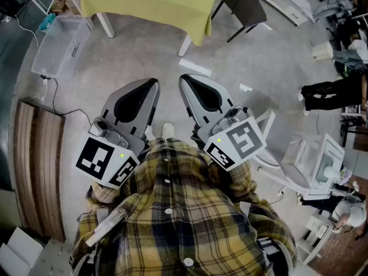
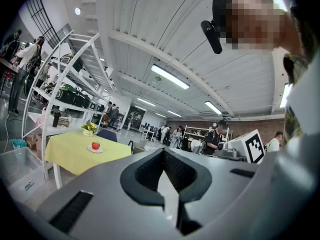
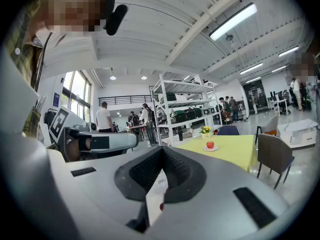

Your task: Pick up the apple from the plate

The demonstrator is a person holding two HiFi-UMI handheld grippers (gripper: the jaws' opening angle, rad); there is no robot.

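A red apple [image 2: 95, 145] sits on a small white plate [image 2: 95, 149] on a yellow-green table [image 2: 80, 156], far ahead of me. The right gripper view shows the same apple [image 3: 210, 144], plate [image 3: 210, 148] and table [image 3: 225, 151]. In the head view only the near part of the table [image 1: 149, 4] shows at the top; the apple is out of frame. My left gripper [image 1: 150, 85] and right gripper [image 1: 185, 80] are held side by side close to my body, pointing at the table. The jaws of the left gripper [image 2: 164, 150] and the right gripper [image 3: 162, 149] meet at their tips, with nothing between them.
A clear plastic bin [image 1: 60, 42] lies on the floor left of the table, and a dark chair [image 1: 244, 4] stands at its right. A wooden bench [image 1: 37, 165] is at my left, white equipment [image 1: 316, 165] at my right. A white rack [image 3: 180, 109] and several people stand behind.
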